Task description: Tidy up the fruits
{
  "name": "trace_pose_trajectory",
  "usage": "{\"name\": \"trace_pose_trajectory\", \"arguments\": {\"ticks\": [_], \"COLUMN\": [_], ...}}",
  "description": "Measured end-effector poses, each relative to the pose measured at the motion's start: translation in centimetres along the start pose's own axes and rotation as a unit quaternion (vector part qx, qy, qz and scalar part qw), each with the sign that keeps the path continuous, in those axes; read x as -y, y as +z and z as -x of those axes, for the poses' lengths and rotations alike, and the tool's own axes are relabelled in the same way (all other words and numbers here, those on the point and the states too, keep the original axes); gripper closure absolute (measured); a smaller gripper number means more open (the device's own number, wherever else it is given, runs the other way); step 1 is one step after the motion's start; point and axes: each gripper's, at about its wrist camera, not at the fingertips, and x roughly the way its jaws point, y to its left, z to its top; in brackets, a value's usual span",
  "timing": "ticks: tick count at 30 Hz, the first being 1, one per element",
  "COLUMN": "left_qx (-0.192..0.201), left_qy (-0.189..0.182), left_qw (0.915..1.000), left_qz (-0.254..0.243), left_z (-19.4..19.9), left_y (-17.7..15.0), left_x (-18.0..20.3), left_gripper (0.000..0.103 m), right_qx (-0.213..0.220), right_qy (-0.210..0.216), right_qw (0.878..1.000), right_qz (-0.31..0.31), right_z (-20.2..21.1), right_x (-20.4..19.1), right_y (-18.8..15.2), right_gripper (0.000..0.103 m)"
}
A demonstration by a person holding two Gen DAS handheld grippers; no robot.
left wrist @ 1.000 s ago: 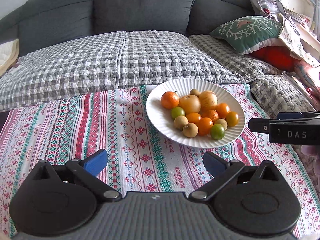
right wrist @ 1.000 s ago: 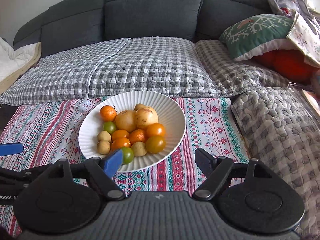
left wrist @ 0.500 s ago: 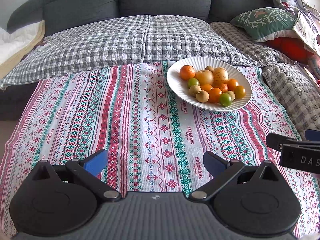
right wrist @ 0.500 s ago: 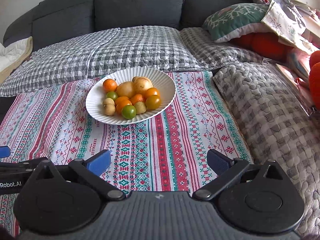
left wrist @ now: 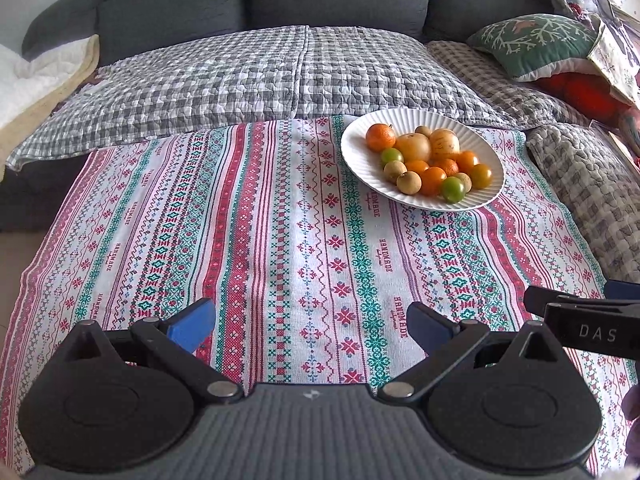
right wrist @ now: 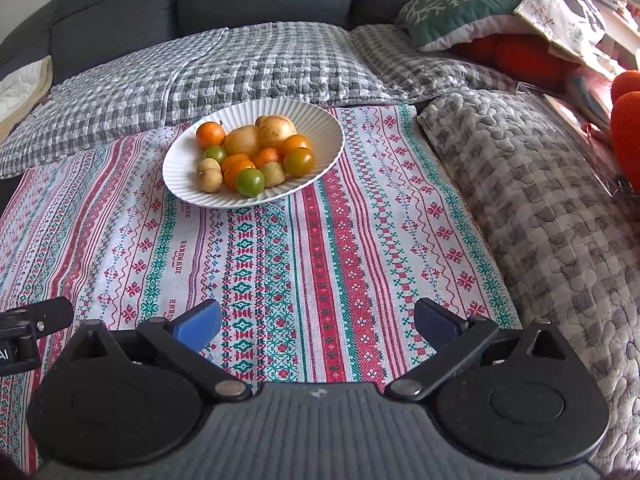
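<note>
A: Left gripper?
B: Fingers wide apart, nothing between, only cloth beneath.
A: Right gripper?
B: Same, spread wide, empty, over cloth.
A: Fruits?
B: All piled on plate, well ahead of both sets of fingertips; ahead-right of left pair, ahead-left of right pair.
A: Mix?
B: Oranges, two green ones, some tan, two big yellow at back.
A: Contact?
B: None.
</note>
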Motion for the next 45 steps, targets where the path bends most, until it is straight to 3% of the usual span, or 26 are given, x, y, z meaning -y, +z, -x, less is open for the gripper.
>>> {"name": "trace_pose_trajectory", "arguments": {"ticks": [10, 45], "left_qx": [-0.014, -0.031], "left_qy": [0.0, -0.002], "left_qw": [0.9999, 0.9994], "left_qz": [0.003, -0.015], "left_z": [-0.28, -0.77], "left_y": [-0.32, -0.66], "left_x": [-0.14, 0.36], "left_gripper": [0.008, 0.008], "right_qx": [0.002, -0.002], "right_qy": [-0.018, -0.019], "right_qw": [1.0, 0.999], "right_qz": [0.019, 0.036], "right_z": [0.08, -0.21], "right_x": [-0.11, -0.45], "right_y": [-0.29, -0.4], "right_gripper": [0.0, 0.0]}}
